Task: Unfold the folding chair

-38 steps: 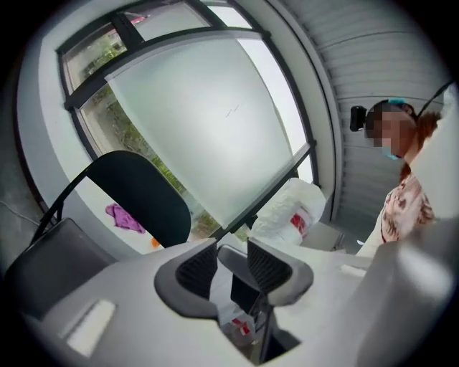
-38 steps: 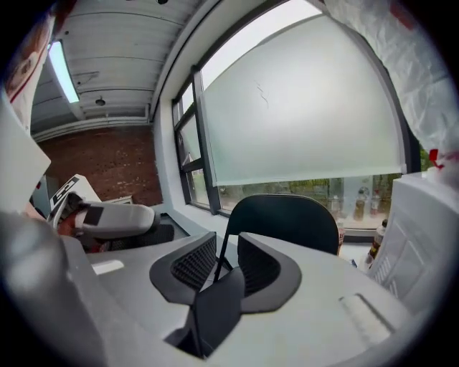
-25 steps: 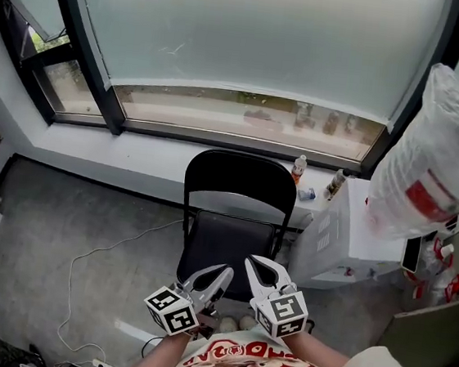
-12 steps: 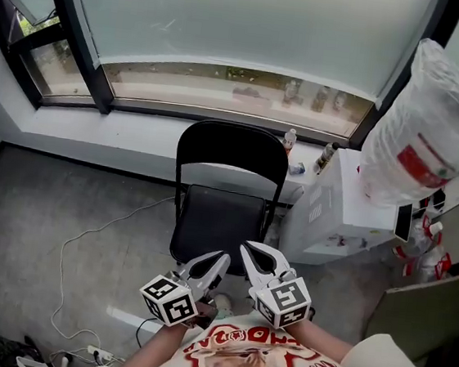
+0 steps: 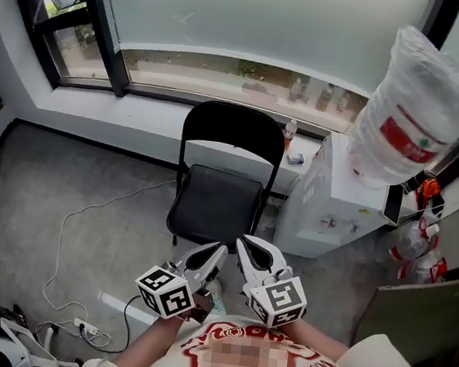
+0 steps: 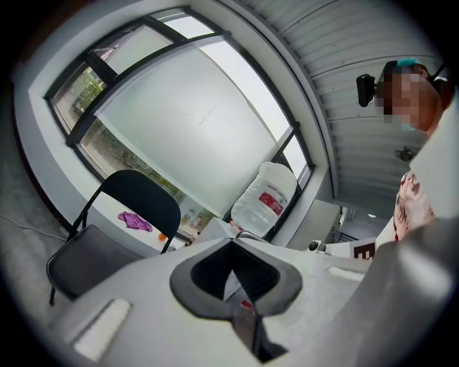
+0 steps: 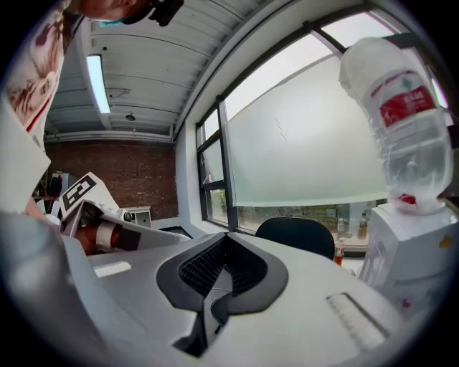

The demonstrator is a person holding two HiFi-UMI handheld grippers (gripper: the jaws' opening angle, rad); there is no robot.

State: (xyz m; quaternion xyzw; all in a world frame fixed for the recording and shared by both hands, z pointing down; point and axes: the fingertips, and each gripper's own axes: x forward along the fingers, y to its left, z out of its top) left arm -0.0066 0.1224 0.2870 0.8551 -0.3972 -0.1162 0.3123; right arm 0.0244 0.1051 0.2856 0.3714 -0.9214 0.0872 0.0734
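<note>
The black folding chair [image 5: 214,206] stands opened out on the grey floor, seat flat and backrest toward the window. It also shows in the left gripper view as the chair [image 6: 107,236] at lower left, and in the right gripper view only its backrest [image 7: 297,233] rises above the jaws. My left gripper [image 5: 219,251] and right gripper [image 5: 242,243] hang side by side close to my chest, just short of the seat's front edge and touching nothing. Both are shut with nothing between the jaws, as the left gripper [image 6: 231,247] and right gripper [image 7: 226,240] show close up.
A white water dispenser [image 5: 334,207] with a large bottle [image 5: 411,109] stands right of the chair. Small bottles [image 5: 289,132] sit on the window sill, a purple cloth [image 6: 135,221] too. A white cable [image 5: 86,212] and power strip [image 5: 82,325] lie on the floor at left.
The view has drawn back and turned, so the chair sits higher and a little left in the picture. Both grippers stay shut, close together at my chest.
</note>
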